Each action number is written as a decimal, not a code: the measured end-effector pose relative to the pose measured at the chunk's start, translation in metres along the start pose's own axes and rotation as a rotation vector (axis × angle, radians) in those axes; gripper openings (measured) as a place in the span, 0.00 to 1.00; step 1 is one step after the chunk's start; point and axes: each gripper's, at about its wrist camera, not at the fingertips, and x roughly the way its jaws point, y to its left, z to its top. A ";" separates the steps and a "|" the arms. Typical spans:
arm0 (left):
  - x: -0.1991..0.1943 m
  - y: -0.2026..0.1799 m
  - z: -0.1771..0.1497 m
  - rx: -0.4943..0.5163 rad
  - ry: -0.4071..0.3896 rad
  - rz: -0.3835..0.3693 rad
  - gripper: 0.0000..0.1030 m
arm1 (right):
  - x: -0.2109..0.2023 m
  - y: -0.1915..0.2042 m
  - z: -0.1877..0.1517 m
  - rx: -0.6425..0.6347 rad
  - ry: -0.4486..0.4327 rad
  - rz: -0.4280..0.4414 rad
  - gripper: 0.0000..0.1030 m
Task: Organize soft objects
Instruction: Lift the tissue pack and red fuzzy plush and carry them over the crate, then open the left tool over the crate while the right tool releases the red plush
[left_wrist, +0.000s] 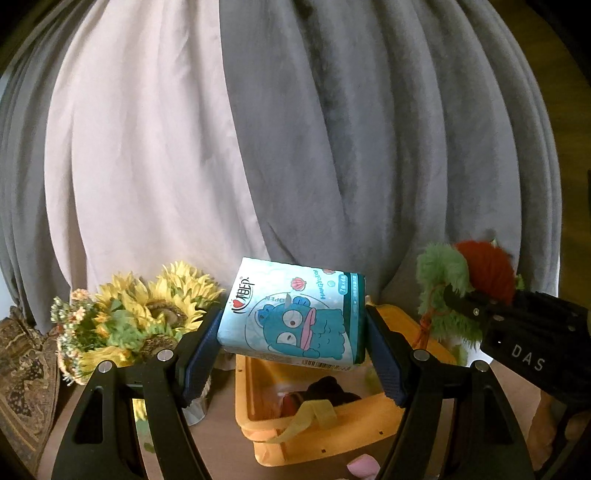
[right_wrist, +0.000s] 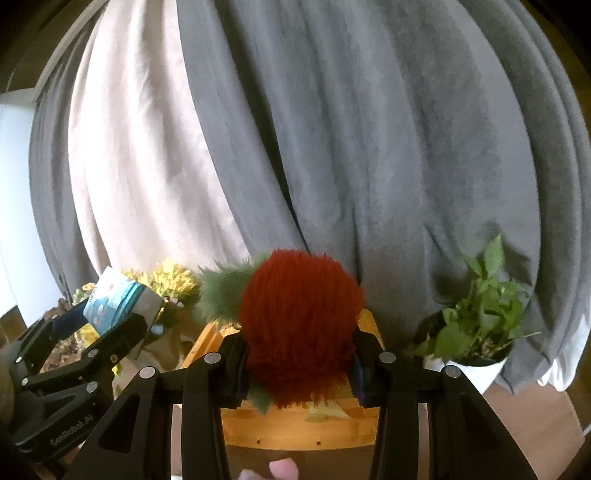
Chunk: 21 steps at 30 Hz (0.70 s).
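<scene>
Grey curtain, perhaps pale lining

Both grippers are matte black with triangular cut-outs, silver round pivot screws and ribbed dark-blue pads. White lettering reads "DAS" and "GenRobot.AI".
</scene>
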 end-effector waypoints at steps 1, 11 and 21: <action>0.006 0.001 0.000 -0.001 0.006 0.000 0.72 | 0.005 -0.001 0.001 0.003 0.006 0.001 0.42; 0.057 0.000 -0.010 0.015 0.069 -0.015 0.72 | 0.061 -0.014 -0.006 0.023 0.094 -0.012 0.42; 0.113 0.001 -0.029 0.003 0.181 -0.038 0.72 | 0.104 -0.021 -0.014 0.009 0.164 -0.047 0.42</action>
